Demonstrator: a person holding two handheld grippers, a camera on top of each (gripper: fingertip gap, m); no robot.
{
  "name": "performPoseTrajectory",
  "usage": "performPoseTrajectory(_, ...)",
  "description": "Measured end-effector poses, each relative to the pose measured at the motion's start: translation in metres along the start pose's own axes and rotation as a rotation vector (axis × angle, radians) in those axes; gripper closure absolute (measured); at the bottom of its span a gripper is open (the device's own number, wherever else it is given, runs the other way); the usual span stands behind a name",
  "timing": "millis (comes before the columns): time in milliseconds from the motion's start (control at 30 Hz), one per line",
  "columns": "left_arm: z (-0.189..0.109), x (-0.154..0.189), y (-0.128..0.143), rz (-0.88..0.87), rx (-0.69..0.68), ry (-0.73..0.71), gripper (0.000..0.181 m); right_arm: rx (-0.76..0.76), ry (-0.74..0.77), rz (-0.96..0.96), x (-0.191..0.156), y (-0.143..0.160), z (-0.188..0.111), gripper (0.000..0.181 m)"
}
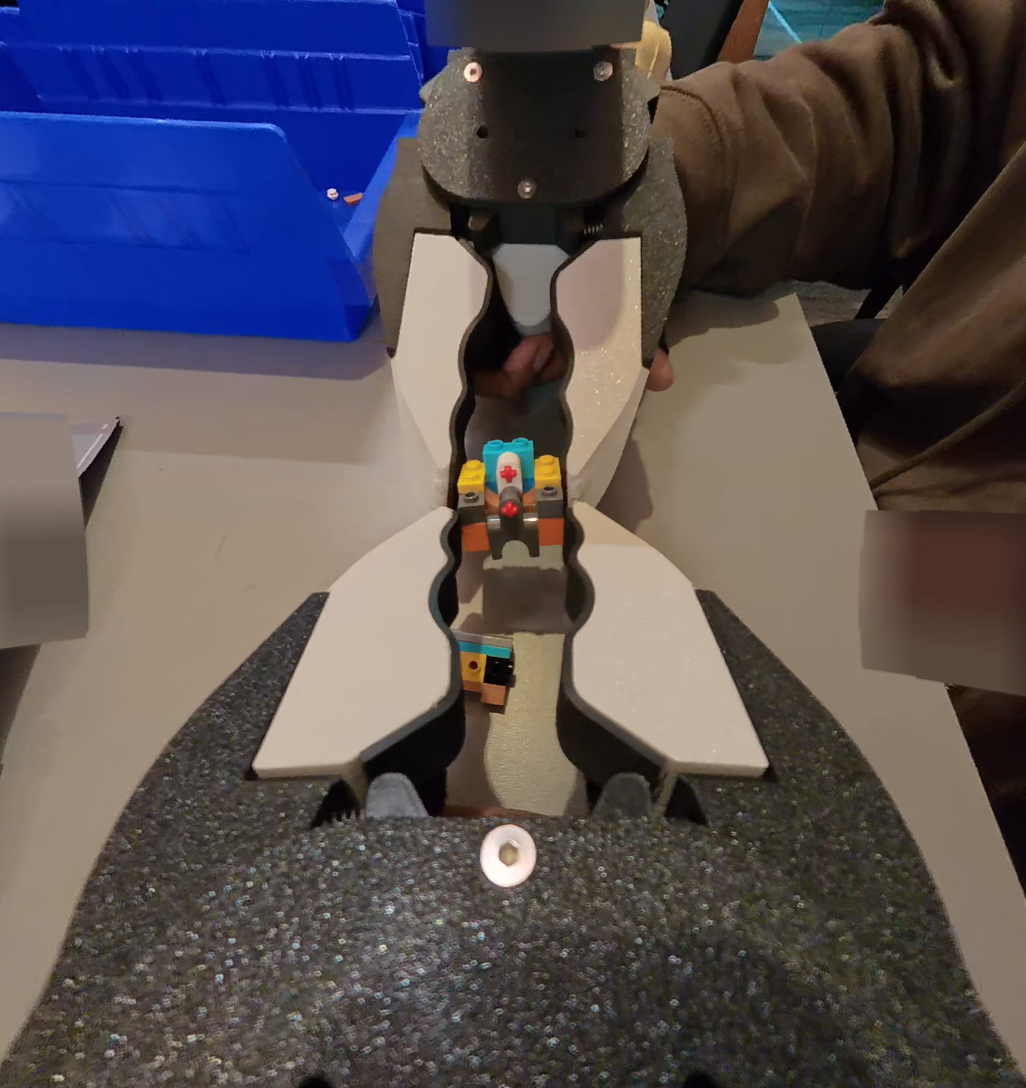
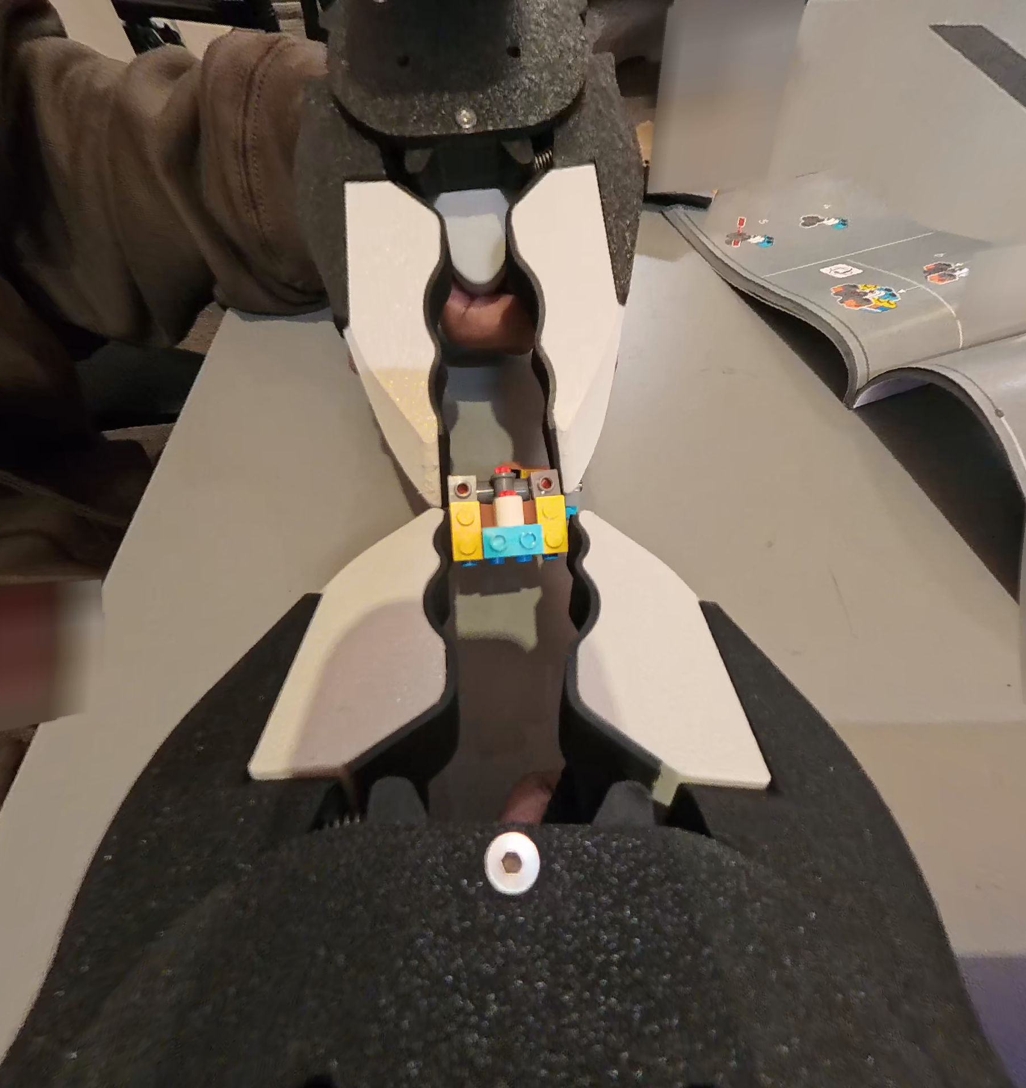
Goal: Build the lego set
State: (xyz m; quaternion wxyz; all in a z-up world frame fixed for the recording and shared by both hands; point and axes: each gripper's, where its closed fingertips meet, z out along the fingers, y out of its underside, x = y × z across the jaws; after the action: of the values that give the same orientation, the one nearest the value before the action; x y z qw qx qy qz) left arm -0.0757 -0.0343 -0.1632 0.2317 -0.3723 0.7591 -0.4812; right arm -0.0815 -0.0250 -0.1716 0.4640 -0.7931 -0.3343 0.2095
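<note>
Both claws meet tip to tip, the left gripper [image 1: 511,524] and right gripper [image 2: 507,530] each clamping the small lego build [image 1: 509,500] between them; a second lego piece [image 1: 487,668] lies on the table [image 1: 204,530] beneath the left claw; beyond it, left, blue bins [image 1: 175,206] hold two tiny loose bits [image 1: 342,195]

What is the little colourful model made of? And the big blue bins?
The model looks like hard, shiny plastic bricks: bright solid colours and round studs on top. The blue bins also seem to be moulded plastic, smooth with a slight sheen, though blur makes that less sure.
</note>
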Motion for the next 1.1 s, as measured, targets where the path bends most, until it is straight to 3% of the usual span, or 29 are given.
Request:
performPoseTrajectory(233, -0.004, -0.002, -0.005, -0.139, 0.058, 0.038, 0.148, 0.027, 0.031, 0.001, 0.004, -0.003, -0.003, 0.138)
performPoseTrajectory(500, -0.017, -0.016, -0.024, -0.325, 0.225, 0.043, 0.149, 0.15, 0.154, -0.05, 0.016, -0.021, -0.018, 0.131)
performPoseTrajectory(633, -0.008, -0.019, -0.011, -0.264, 0.126, -0.032, 0.148, 0.116, 0.167, -0.039, 0.016, -0.015, -0.02, 0.133)
performPoseTrajectory(900, 0.025, -0.009, 0.021, -0.109, -0.202, -0.103, 0.148, -0.103, 0.198, 0.02, 0.019, 0.029, -0.02, 0.136)
performPoseTrajectory(1100, 0.03, -0.009, 0.031, -0.115, -0.28, -0.129, 0.148, -0.157, 0.226, 0.086, 0.023, 0.041, -0.027, 0.14)
